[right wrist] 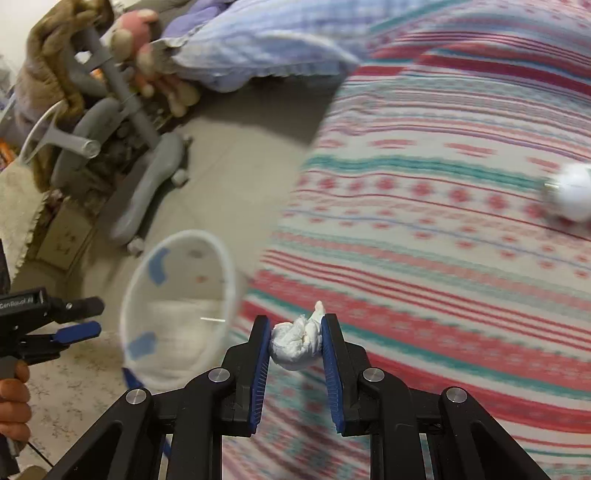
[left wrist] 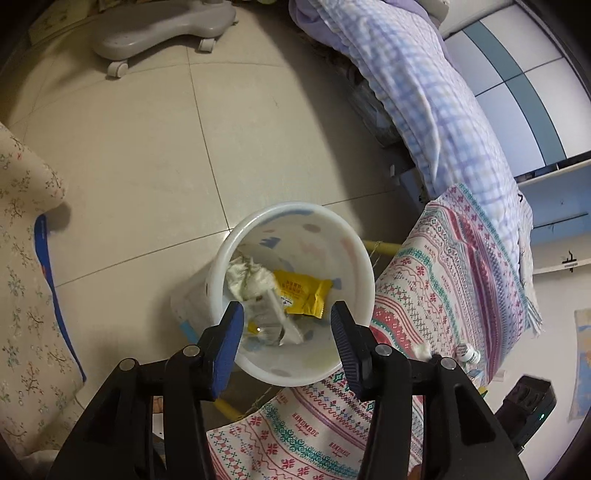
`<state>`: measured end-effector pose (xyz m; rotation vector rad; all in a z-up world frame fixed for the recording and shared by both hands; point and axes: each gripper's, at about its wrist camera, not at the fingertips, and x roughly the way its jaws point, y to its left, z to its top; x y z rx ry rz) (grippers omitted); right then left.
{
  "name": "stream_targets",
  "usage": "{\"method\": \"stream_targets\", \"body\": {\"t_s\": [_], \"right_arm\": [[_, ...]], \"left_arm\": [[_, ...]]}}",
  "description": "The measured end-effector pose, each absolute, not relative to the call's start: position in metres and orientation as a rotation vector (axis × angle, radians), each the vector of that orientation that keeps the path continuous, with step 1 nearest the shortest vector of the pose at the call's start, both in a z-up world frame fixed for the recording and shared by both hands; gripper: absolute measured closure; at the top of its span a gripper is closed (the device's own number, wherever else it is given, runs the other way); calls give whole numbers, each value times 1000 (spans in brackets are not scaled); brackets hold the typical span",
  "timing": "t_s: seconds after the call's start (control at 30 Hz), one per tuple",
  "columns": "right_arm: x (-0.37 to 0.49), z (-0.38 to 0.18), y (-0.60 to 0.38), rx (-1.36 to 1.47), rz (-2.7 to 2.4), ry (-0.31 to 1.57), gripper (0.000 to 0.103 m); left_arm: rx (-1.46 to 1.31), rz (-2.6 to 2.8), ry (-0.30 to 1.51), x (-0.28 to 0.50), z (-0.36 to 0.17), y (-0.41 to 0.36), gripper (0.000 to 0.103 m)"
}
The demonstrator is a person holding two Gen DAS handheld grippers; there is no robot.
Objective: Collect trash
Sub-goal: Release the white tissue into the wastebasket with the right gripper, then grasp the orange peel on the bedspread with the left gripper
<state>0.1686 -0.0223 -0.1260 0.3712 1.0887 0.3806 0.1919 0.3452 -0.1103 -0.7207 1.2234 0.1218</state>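
A white trash bin [left wrist: 354, 258] stands on the tiled floor beside the bed; it holds a crumpled tissue [left wrist: 247, 277], a yellow wrapper [left wrist: 303, 291] and other scraps. My left gripper [left wrist: 286, 314] is open and empty just above the bin's near rim. My right gripper [right wrist: 295, 325] is shut on a white tissue wad [right wrist: 295, 343] above the patterned blanket [right wrist: 443, 258], to the right of the bin [right wrist: 229, 258]. The wad [left wrist: 421, 349] and a small white bottle [left wrist: 467, 355] show at the right in the left wrist view. The bottle [right wrist: 570, 192] lies on the blanket.
A grey wheeled chair base [left wrist: 159, 33] stands on the floor beyond the bin. A checked quilt [left wrist: 424, 92] lies along the bed. A floral cushion [left wrist: 22, 295] is at the left. Plush toys [right wrist: 140, 48] hang over the chair. The left gripper [right wrist: 55, 325] shows beside the bin.
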Motion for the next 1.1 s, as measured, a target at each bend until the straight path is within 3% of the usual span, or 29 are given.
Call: {"method": "stream_targets", "body": {"t_s": [0.3,0.43,0.8,1.1], "right_arm": [[193,-120,67,317,499,1075,75],[200,-126,85,300,492,1097,50],[182,-124,43,287,452,1109,49],[160,-96,-19,244,399,1087,45]], "left_arm": [[-745,125,1205,189,-103,354,51],[-727,115,1198,189,-99,348,51],[-623,49,1205,196,-87,304,51],[-455,-95,1223,199,-72,212,51]]}}
